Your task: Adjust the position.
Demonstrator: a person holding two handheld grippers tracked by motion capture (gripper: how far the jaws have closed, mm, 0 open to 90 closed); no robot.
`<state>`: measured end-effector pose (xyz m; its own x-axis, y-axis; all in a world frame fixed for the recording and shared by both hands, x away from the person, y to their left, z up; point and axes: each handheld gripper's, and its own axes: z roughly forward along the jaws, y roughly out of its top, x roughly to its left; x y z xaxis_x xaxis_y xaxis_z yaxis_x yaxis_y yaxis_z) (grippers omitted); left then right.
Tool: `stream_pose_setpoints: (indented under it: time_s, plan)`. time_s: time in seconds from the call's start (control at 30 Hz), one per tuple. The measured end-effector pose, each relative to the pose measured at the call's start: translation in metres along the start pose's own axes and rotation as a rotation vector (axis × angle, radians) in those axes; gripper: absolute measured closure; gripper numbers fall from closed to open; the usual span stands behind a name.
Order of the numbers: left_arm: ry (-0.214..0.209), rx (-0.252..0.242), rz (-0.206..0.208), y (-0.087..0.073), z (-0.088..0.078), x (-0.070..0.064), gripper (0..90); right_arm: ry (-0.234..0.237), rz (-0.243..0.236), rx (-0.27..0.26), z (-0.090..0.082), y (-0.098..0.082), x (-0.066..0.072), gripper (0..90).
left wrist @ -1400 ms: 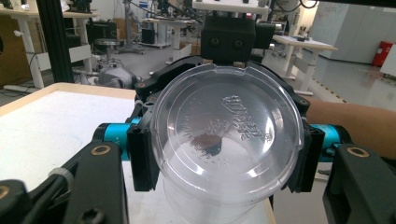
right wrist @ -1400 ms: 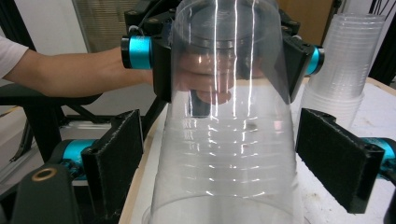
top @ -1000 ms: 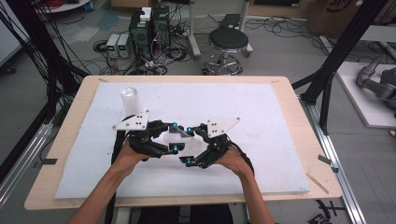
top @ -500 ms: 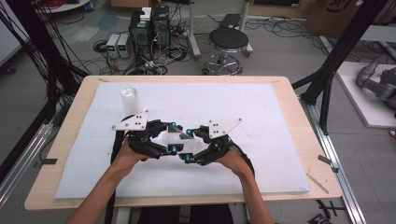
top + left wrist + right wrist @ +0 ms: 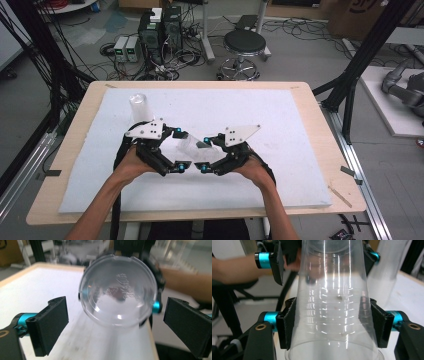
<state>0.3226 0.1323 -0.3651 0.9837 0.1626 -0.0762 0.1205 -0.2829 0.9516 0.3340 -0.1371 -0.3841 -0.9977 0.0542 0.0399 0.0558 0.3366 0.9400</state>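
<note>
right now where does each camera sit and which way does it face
high view: above the person's side, facing forward and down on the white foam-topped table; forearms, both grippers.
left gripper view: on the open left gripper, facing the clear plastic cup base.
right gripper view: on the right gripper, shut on the cup's wall.
shared: the cup, in all views.

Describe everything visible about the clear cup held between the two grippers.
The clear plastic cup is thin, ribbed and tapered, and looks empty. It lies roughly level above the white mat, its round base facing the left gripper, whose jaws have just been opening and stand clear of it. The right gripper clamps its wider part.
</note>
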Motion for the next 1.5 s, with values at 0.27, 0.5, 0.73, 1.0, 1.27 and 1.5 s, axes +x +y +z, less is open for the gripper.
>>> stream_pose_setpoints:
  time_s: [0.27, 0.5, 0.73, 1.0, 1.27, 1.5]
  plan:
    - [0.022, 0.32, 0.011, 0.016, -0.002, 0.005, 10.2, 0.013, -0.016, 0.208, -0.01, 0.027, 0.0, 34.2]
    - [-0.005, 0.571, -0.014, 0.029, -0.004, 0.013, 10.2, 0.043, -0.022, 0.45, -0.004, 0.048, -0.006, 34.6]
    - [0.014, 0.596, -0.001, 0.036, -0.006, 0.012, 10.4, 0.044, -0.02, 0.56, 0.001, 0.055, -0.011, 34.6]
    - [-0.02, 0.618, 0.032, 0.04, 0.016, 0.01, 14.9, 0.045, -0.016, 0.598, 0.006, 0.052, -0.011, 34.6]
    - [-0.038, 0.658, 0.042, 0.041, 0.033, 0.01, 16.5, 0.047, -0.018, 0.621, 0.008, 0.051, -0.012, 34.5]
    - [-0.038, 0.663, 0.059, 0.043, 0.038, 0.01, 19.7, 0.061, -0.027, 0.623, 0.01, 0.053, -0.01, 34.6]
